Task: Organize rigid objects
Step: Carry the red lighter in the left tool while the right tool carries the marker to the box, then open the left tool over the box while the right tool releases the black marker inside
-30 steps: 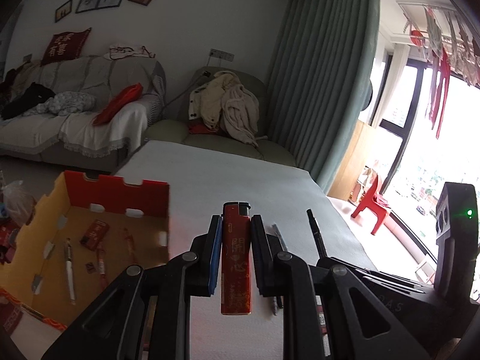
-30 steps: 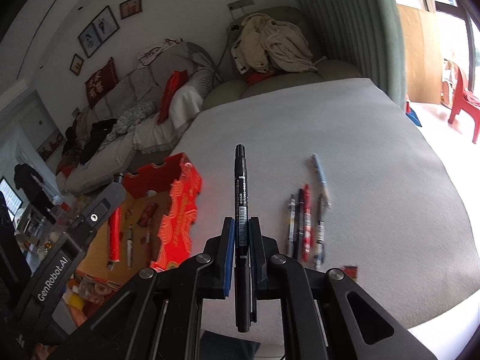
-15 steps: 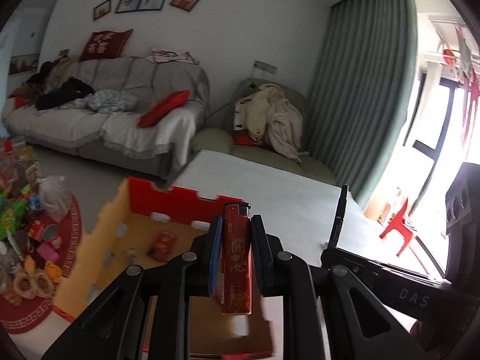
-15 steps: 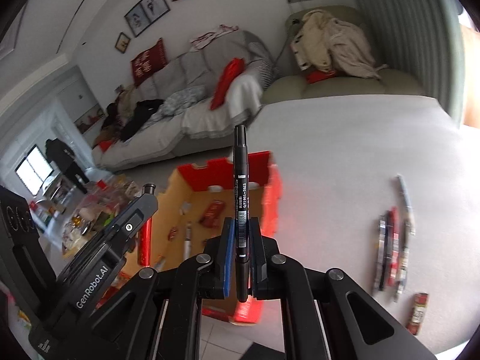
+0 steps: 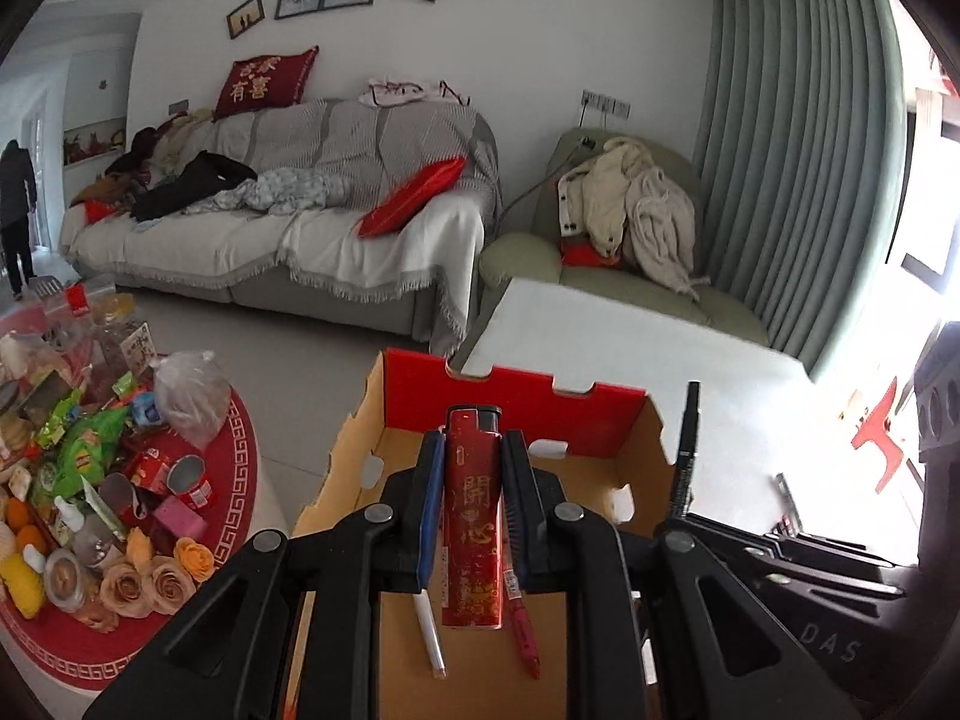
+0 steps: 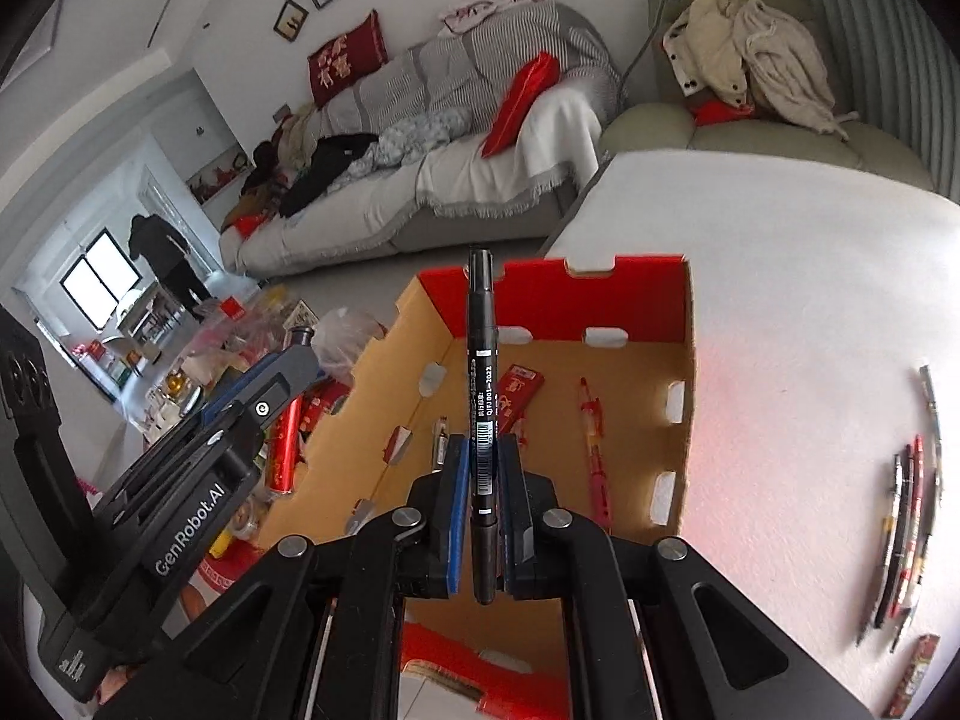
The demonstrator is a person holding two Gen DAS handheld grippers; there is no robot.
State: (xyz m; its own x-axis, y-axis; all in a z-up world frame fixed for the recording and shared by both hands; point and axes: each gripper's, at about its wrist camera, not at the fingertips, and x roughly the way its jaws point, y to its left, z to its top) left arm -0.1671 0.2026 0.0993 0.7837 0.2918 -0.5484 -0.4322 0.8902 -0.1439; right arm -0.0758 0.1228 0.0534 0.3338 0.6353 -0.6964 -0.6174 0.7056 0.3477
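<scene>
Left wrist view: the left gripper (image 5: 472, 510) is clenched on a red lighter (image 5: 472, 516), which stands upright between the jaws above the open cardboard box (image 5: 516, 405). A white pen (image 5: 429, 633) and a red pen (image 5: 523, 624) lie on the box floor below it. The step in hand looks like the drop-off: the lighter is carried over the box and not yet let go. The next move calls for opening the jaws while it sits over the floor, clear of the red wall. Beyond are a grey sofa (image 5: 288, 222), a green armchair (image 5: 606, 264) heaped with clothes, and a round red tray (image 5: 237, 480) of snacks.

Right wrist view: the right gripper (image 6: 482, 504) grasps a black marker (image 6: 482, 396), upright, above the same box, whose floor already holds a red packet (image 6: 516, 390) and another red pen (image 6: 594, 444). It too seems ready for release. To the right, on the white counter (image 6: 780, 300), a row of pens (image 6: 906, 528) and a small red lighter (image 6: 915, 675) await sorting.
</scene>
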